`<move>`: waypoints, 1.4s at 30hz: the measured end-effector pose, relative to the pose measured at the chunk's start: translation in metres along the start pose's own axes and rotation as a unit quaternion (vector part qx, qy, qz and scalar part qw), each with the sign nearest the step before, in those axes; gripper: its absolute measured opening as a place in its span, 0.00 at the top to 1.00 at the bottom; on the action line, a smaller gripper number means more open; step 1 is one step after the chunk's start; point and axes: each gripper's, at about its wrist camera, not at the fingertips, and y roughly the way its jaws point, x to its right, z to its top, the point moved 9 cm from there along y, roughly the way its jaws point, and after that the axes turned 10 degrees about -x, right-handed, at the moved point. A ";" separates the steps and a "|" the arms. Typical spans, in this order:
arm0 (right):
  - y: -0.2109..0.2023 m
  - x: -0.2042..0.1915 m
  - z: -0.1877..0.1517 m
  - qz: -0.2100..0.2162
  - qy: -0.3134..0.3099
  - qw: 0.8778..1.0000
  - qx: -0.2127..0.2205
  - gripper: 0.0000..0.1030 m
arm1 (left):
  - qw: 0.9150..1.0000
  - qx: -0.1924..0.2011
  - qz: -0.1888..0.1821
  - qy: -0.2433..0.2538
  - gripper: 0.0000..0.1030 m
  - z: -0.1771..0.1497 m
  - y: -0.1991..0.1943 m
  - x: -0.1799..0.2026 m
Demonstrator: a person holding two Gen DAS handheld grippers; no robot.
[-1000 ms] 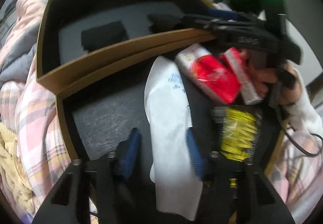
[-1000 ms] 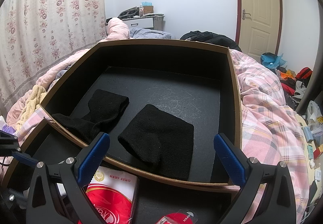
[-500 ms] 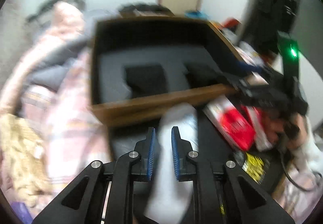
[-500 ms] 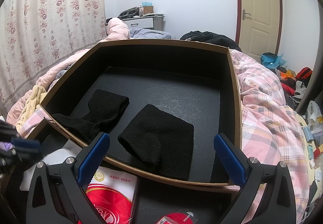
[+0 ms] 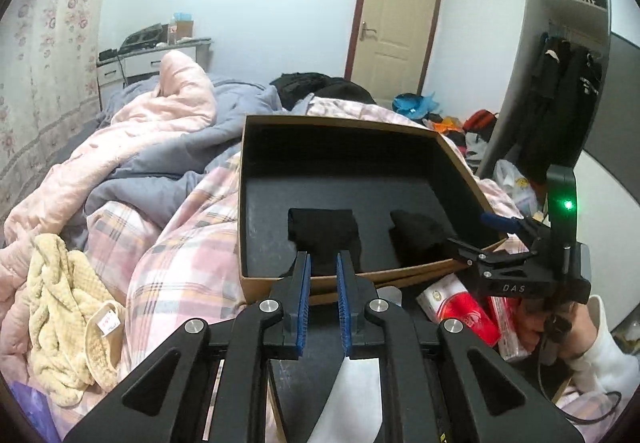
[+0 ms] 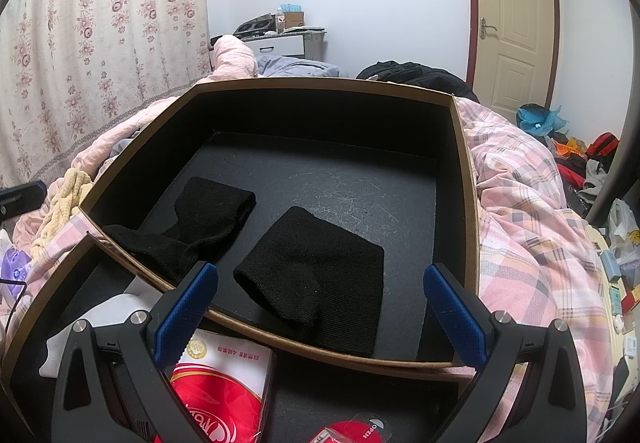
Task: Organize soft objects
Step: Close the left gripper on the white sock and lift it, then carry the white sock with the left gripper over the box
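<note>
Brown cardboard box with black lining sits on the pink plaid bedding. It holds two items: a folded black sock at its left and a folded black knit piece at its centre, apart from each other (same pair shows in the left wrist view, and).

A second, shallower black-lined tray butts against the box's near wall. In it: a white fabric piece, a red-and-white tissue pack and a red round-topped packet by the tray's near edge.

Left gripper: blue pads clenched to a narrow gap. The white fabric shows only under the gripper's base and a corner past its right finger; none is visible in the gap, so I can't tell if it's pinched.

Right gripper: fingers spread wide, nothing between them, hovering over the box's near wall with the black knit piece just beyond.

Versus a second ago: left fingers were wide and straddling the white fabric with the view looking down into the tray; now they're closed and the view has swung up onto the box and the room. Right gripper view unchanged.
</note>
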 end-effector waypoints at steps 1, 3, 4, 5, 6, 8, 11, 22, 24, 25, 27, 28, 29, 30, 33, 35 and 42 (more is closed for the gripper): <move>0.000 0.001 0.000 0.000 0.000 1.000 0.000 0.01 | 1.000 -0.006 -0.006 0.000 0.91 -0.001 0.001 -0.001; 0.000 0.000 0.000 0.000 0.000 1.000 0.000 0.01 | 0.999 -0.009 -0.033 0.000 0.91 -0.003 0.004 -0.001; 0.000 0.001 0.000 0.000 0.000 1.000 0.000 0.01 | 0.999 0.002 -0.054 0.001 0.91 -0.002 0.001 0.000; 0.000 0.001 0.000 0.000 0.000 1.000 0.000 0.01 | 0.998 0.010 -0.064 0.001 0.91 -0.001 -0.002 0.001; 0.000 0.000 0.000 0.000 0.000 1.000 0.000 0.01 | 0.997 0.019 -0.068 0.001 0.91 0.000 -0.005 0.001; 0.000 0.001 0.000 0.000 0.000 1.000 0.000 0.01 | 0.996 0.039 -0.076 0.002 0.89 0.003 -0.012 0.001; 0.000 0.001 0.000 0.000 0.000 1.000 0.000 0.01 | 0.994 0.055 -0.092 -0.015 0.23 0.005 -0.019 -0.001; 0.000 0.001 0.000 0.000 0.000 1.000 0.000 0.01 | 0.995 -0.058 -0.058 0.061 0.01 -0.022 0.028 0.032; 0.000 0.001 0.000 0.001 0.000 1.000 0.000 0.01 | 0.990 -0.102 -0.050 0.079 0.05 -0.036 0.044 0.040; 0.000 0.000 0.000 0.000 0.000 1.000 0.000 0.01 | 0.987 -0.127 -0.047 0.088 0.07 -0.045 0.054 0.044; 0.000 0.001 0.000 0.001 0.000 1.000 0.000 0.01 | 0.982 -0.156 -0.041 0.098 0.09 -0.056 0.066 0.047; 0.000 0.001 0.000 0.001 0.000 1.000 0.000 0.01 | 0.980 -0.168 -0.037 0.101 0.13 -0.060 0.071 0.048; 0.000 0.001 0.000 0.000 0.000 1.000 0.000 0.01 | 0.978 -0.175 -0.036 0.103 0.14 -0.063 0.073 0.049; 0.000 0.000 0.000 0.000 0.000 1.000 0.000 0.01 | 0.978 -0.176 -0.037 0.104 0.14 -0.063 0.073 0.049; 0.000 0.000 0.000 0.001 0.000 1.000 0.000 0.01 | 0.975 -0.191 -0.035 0.108 0.14 -0.070 0.078 0.052; 0.000 0.001 0.000 0.000 0.000 1.000 0.000 0.01 | 0.971 -0.209 -0.025 0.115 0.31 -0.076 0.085 0.053; 0.000 0.000 0.000 0.000 -0.001 1.000 0.000 0.01 | 0.962 -0.222 0.009 0.159 0.81 -0.088 0.089 0.060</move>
